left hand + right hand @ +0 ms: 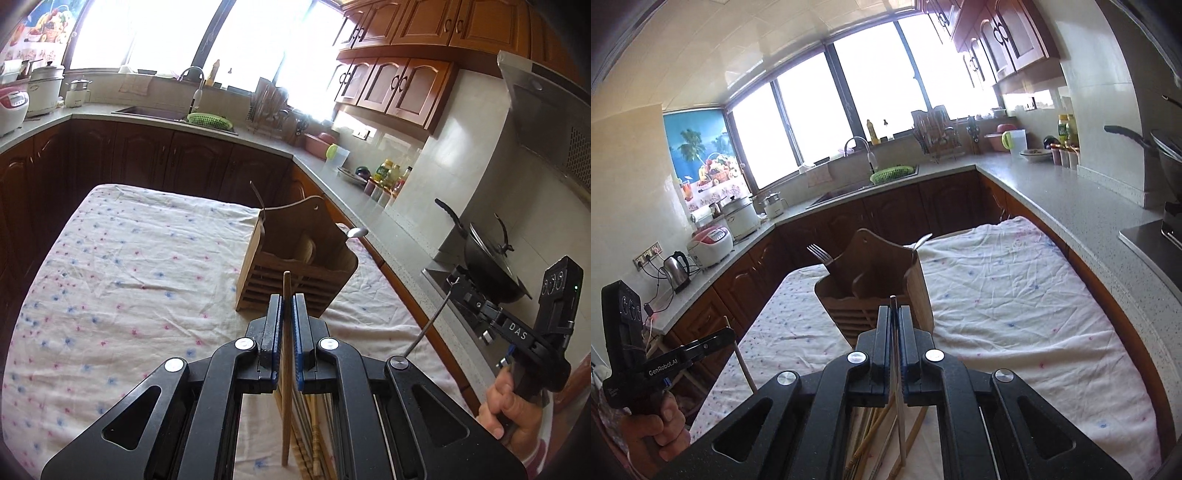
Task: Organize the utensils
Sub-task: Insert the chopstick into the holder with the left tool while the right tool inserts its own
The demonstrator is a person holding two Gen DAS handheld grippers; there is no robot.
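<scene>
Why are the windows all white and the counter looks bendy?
Left wrist view: sunlight overexposes the windows, so nothing outside shows. Right wrist view: same glare at the windows, and the fisheye lens curves the straight countertop.

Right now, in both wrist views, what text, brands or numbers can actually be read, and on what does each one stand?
"DAS": white letters on the black body of the right tool, seen from the left wrist.
"GenRobot.AI": white letters on the black body of the left tool, seen from the right wrist.
Labels on the bottles on the counter: too small to read.
Panel on the rice cooker: too blurred to read.
</scene>
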